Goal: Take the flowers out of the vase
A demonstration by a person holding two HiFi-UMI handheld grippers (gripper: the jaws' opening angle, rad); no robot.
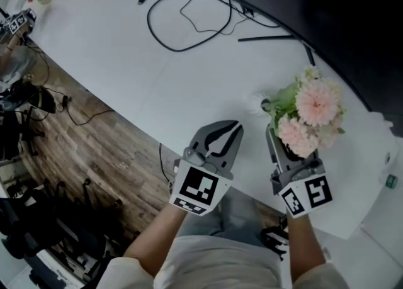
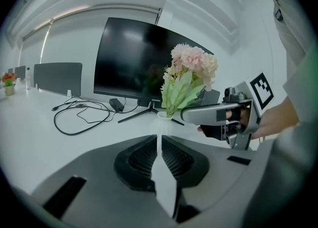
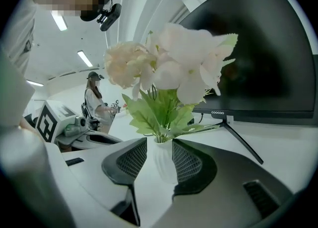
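Observation:
A bunch of pale pink flowers (image 1: 313, 113) with green leaves stands upright in a small white vase (image 3: 161, 158) on the white table (image 1: 126, 48). In the head view the blooms hide most of the vase. My right gripper (image 3: 160, 143) is open, with the vase in the gap between its ribbed pads and the leaves just above them. Seen from the left gripper view, one of its fingers (image 2: 213, 113) reaches in beside the vase (image 2: 163, 116). My left gripper (image 1: 237, 126) hovers to the left of the vase, shut to a thin slit with nothing in it.
A black monitor (image 2: 136, 60) on a thin stand is behind the flowers. A looped black cable (image 1: 189, 20) lies on the table further left. The table's curved front edge (image 1: 119, 108) drops to a wooden floor. A person (image 3: 94, 104) stands far off.

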